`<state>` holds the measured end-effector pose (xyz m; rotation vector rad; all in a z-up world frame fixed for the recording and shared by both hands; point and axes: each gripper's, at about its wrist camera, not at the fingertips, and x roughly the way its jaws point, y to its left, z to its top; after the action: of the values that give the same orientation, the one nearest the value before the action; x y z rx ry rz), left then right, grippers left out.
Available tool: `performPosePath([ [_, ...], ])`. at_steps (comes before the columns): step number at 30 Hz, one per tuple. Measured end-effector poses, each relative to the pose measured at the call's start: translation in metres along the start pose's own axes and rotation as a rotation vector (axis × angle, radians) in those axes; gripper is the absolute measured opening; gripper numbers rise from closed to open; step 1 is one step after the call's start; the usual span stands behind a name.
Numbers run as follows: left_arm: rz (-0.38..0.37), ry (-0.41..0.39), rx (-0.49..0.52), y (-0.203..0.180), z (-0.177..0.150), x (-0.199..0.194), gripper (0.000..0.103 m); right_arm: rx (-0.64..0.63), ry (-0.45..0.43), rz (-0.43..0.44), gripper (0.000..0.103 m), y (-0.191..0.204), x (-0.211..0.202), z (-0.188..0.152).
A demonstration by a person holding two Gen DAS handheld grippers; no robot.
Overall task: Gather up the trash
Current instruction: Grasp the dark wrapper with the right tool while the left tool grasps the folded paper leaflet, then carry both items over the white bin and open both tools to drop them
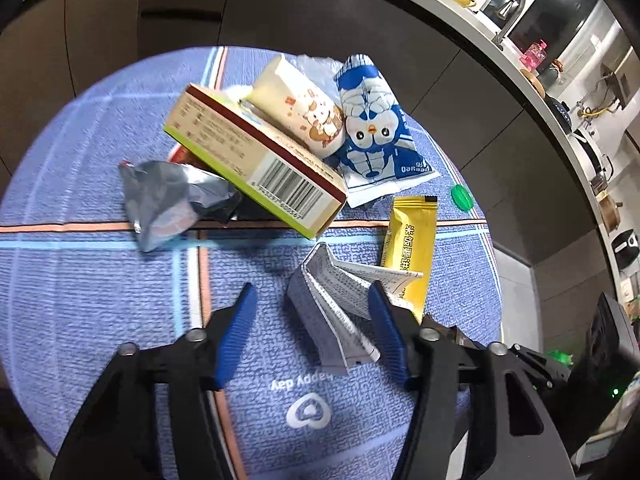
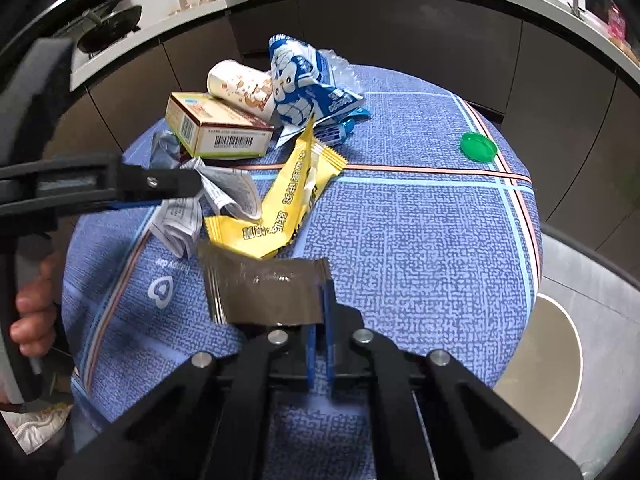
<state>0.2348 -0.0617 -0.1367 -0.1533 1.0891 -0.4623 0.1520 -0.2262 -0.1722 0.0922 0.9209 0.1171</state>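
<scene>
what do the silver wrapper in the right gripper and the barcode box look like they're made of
Silver wrapper: seemingly metallised foil film, shiny, with crimped ends and creases. Barcode box: probably printed cardboard, smooth and slightly glossy, with crisp folded edges and flat panels.

Kitchen bkgd, round table w/ blue cloth

Dark cabinet fronts (image 1: 320,12) fill upper frame; pale countertop (image 1: 532,64) arcs upper right w/ faucet (image 1: 510,8), clutter. Blue plaid tablecloth (image 2: 420,240) centre; grey floor (image 2: 580,280) lower right.

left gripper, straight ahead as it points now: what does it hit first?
The folded paper leaflet, already between the left gripper's open fingers. Beyond that comes the blue tablecloth. The yellow wrapper sits just off to the side, though depth is hard to judge.
</scene>
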Motion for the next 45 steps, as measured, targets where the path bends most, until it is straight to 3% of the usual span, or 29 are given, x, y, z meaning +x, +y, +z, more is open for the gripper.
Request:
performPosePath([
  [2, -0.001, 0.009, 0.002, -0.002, 0.001, 0.004, 0.039, -0.004, -0.006, -0.006, 0.005, 0.001, -0.004, -0.001],
  [7, 0.004, 0.034, 0.019, -0.007, -0.002, 0.011, 0.003, 0.002, -0.023, -0.001, 0.005, 0.006, -0.016, -0.003],
  [11, 0.013, 0.009, 0.02, -0.009, -0.009, 0.001, 0.002, 0.013, -0.044, 0.001, 0.005, 0.008, -0.031, -0.005],
  [18, 0.042, -0.109, 0.06, -0.022, -0.022, -0.058, 0.002, 0.055, -0.109, 0.026, 0.005, 0.002, -0.065, -0.006],
  [23, -0.015, -0.166, 0.13, -0.052, -0.025, -0.095, 0.002, 0.085, -0.176, 0.009, 0.005, -0.01, -0.096, -0.007],
  [27, -0.086, -0.164, 0.21, -0.091, -0.026, -0.103, 0.002, 0.123, -0.207, -0.033, 0.005, -0.034, -0.116, -0.015],
  [31, -0.166, -0.112, 0.295, -0.137, -0.029, -0.087, 0.002, 0.204, -0.2, -0.095, 0.005, -0.072, -0.128, -0.037],
  [37, -0.233, 0.008, 0.426, -0.203, -0.043, -0.025, 0.002, 0.35, -0.126, -0.154, 0.005, -0.132, -0.119, -0.08],
  [45, -0.238, 0.132, 0.517, -0.243, -0.054, 0.062, 0.002, 0.445, -0.031, -0.159, 0.006, -0.178, -0.074, -0.117],
])
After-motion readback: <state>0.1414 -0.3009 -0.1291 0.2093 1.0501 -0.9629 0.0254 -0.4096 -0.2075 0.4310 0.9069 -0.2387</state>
